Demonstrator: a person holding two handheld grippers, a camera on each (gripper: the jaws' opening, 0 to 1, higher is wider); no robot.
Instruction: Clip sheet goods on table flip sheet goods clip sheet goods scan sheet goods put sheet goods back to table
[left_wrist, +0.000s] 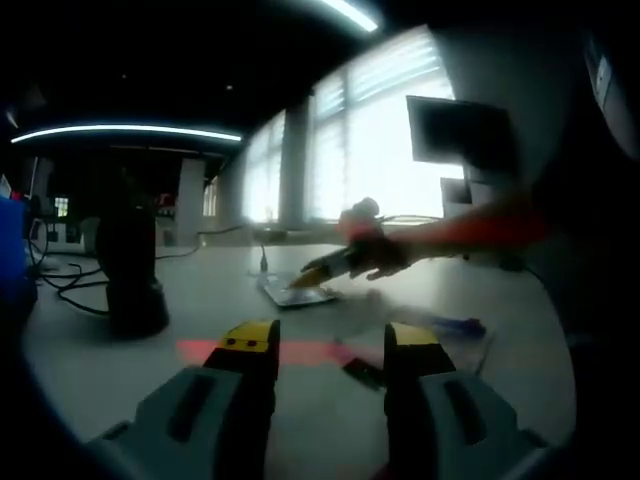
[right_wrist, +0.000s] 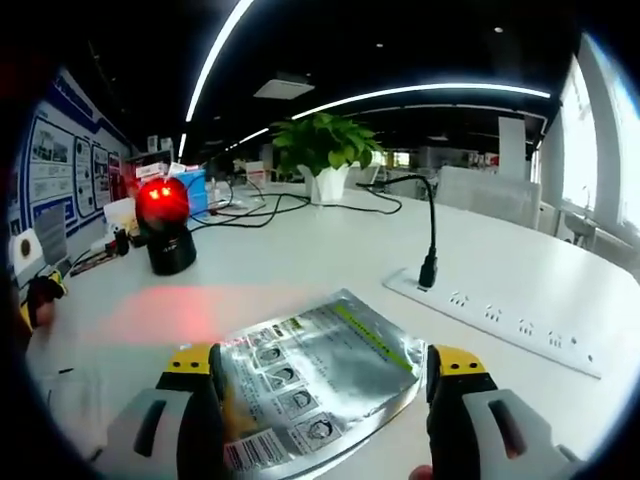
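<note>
Left gripper view first: the left gripper (left_wrist: 330, 345) hangs low over the white worktop (left_wrist: 200, 290) with its yellow-tipped fingers (left_wrist: 245, 345) apart and nothing between them. Across the worktop the right gripper (left_wrist: 318, 268) comes in from the right in a person's hand (left_wrist: 375, 250), its tip right at a flat silvery pack (left_wrist: 295, 293) lying by a small cable stub. The scanner (left_wrist: 130, 270) is a dark lump on the left, and there's a reddish glow on the worktop just ahead of the left fingers (scan light, I'd guess). Right gripper view: the foil pack (right_wrist: 315, 375) lies flat on the worktop between the right fingers (right_wrist: 455, 365), which stand wide open on either side of it, not pinching yet. Barcode and little printed figures face up. The scanner (right_wrist: 165, 230) with its red lights sits well back to the left, a power strip (right_wrist: 500, 320) to the right, a potted plant (right_wrist: 325, 150) further off. My read is this is the clip step, about to happen or just let go, can't say which. Next move calls for closing on the pack's near edge squarely, since thin foil flat on a smooth top could easily slide away instead of lifting.
</note>
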